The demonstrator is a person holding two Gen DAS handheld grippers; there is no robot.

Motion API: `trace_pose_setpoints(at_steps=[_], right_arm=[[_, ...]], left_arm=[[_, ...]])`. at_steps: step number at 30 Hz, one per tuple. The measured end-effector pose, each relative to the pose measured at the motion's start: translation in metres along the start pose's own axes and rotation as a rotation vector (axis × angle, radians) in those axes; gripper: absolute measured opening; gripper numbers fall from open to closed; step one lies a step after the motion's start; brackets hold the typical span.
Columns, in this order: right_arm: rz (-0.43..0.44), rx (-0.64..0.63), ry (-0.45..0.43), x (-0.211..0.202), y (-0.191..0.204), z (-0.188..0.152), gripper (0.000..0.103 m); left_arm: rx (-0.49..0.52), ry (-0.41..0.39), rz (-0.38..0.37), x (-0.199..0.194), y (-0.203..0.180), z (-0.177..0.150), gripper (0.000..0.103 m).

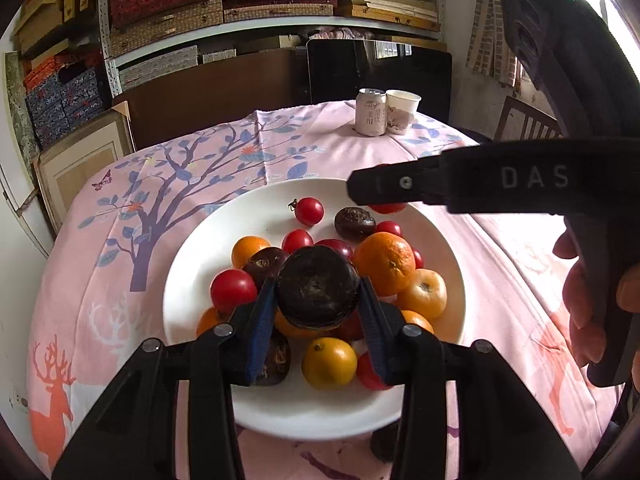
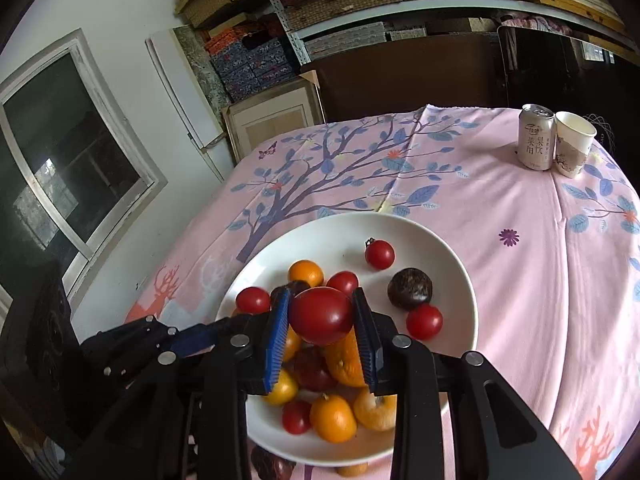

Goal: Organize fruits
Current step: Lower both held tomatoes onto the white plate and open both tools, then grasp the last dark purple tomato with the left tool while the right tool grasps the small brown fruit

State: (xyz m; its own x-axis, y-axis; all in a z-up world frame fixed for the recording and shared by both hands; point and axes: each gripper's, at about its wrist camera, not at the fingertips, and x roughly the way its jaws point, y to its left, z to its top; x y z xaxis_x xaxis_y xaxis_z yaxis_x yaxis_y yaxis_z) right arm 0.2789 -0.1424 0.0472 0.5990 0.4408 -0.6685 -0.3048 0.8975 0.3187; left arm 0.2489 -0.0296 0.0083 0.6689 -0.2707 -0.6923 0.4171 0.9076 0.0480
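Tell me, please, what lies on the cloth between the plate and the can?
Nothing. In the right wrist view, the cloth from the plate to the can is bare, showing only its printed branches and leaves.

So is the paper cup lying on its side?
No, the paper cup stands upright beside the can on the pink tablecloth.

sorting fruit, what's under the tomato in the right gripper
Under the held tomato in the white plate: an orange and a dark red fruit, both partly covered.
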Motion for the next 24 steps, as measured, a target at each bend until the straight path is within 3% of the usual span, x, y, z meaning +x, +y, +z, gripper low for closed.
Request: trace_pose_setpoints(at_steps=[1,5,6,10,14,18,22,24], right_arm=[[0.0,0.002,0.004,0.005,-0.001,0.003,0.034],[0.012,0.013,-0.025,0.003,-0.006,0.0,0.048],[0.012,0.01,-0.031,0.0,-0.007,-0.002,0.049],[0.026,0.012,-0.057,-0.023,-0.013,-0.027,0.049],[0.048,0.045,-0.118,-0.05,-0.027,-0.069,0.058],[0.067,0.137,-0.136,-0.062,-0.049,-0.097,0.06],[0.027,0.117,-0.123,-0.068,-0.047,-0.11,0.06],[0.007,0.097,-0.107,-0.069,-0.044,-0.114,0.06]], left_arm=[[-0.003,0.006,0.007,0.005,0.0,0.001,0.04],[-0.031,-0.012,0.021,0.005,0.007,0.001,0.066],[-0.034,-0.023,0.025,0.001,0.008,-0.001,0.067],[-0.015,-0.039,0.01,-0.023,0.001,-0.015,0.067],[0.08,-0.001,-0.02,-0.04,-0.027,-0.053,0.067],[0.117,0.073,-0.038,-0.032,-0.049,-0.084,0.067],[0.081,0.134,-0.044,-0.013,-0.051,-0.092,0.066],[0.07,0.168,-0.049,-0.001,-0.051,-0.093,0.044]])
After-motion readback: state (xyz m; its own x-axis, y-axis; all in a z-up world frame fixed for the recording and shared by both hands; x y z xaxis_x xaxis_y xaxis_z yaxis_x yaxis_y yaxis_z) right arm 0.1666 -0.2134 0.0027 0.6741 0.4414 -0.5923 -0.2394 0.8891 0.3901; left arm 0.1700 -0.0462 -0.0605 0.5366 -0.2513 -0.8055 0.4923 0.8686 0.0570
